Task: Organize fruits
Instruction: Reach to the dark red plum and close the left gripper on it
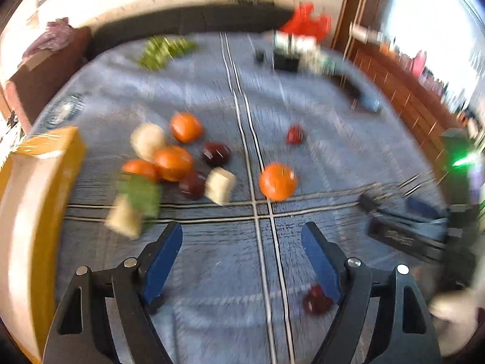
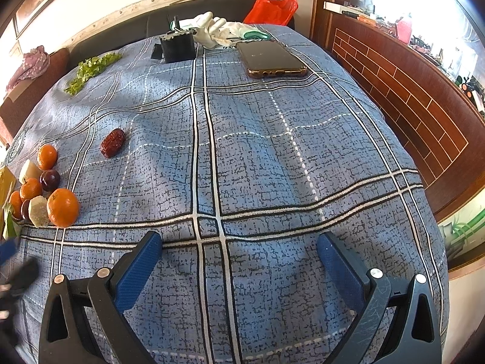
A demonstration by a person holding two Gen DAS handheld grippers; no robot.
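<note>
The left wrist view is smeared by motion. My left gripper (image 1: 242,227) is open above the blue checked cloth (image 1: 212,273), with nothing between its pads. A dark red date (image 1: 316,298) lies on the cloth by the base of its right finger. Ahead sit one orange (image 1: 277,182) alone and, to its left, a cluster of oranges (image 1: 172,162), dark plums (image 1: 216,153) and pale cubes (image 1: 219,185). My right gripper (image 2: 241,238) is open over bare cloth. In its view the same cluster (image 2: 62,207) is far left, and a wrinkled red date (image 2: 112,147) lies apart.
A yellow box (image 1: 39,182) stands at the left edge. At the far end of the table are a phone (image 2: 272,59), a black box (image 2: 177,47), white gloves (image 2: 212,32), a red bag (image 2: 269,6) and green leaves (image 2: 91,66). A wooden wall (image 2: 409,106) runs along the right.
</note>
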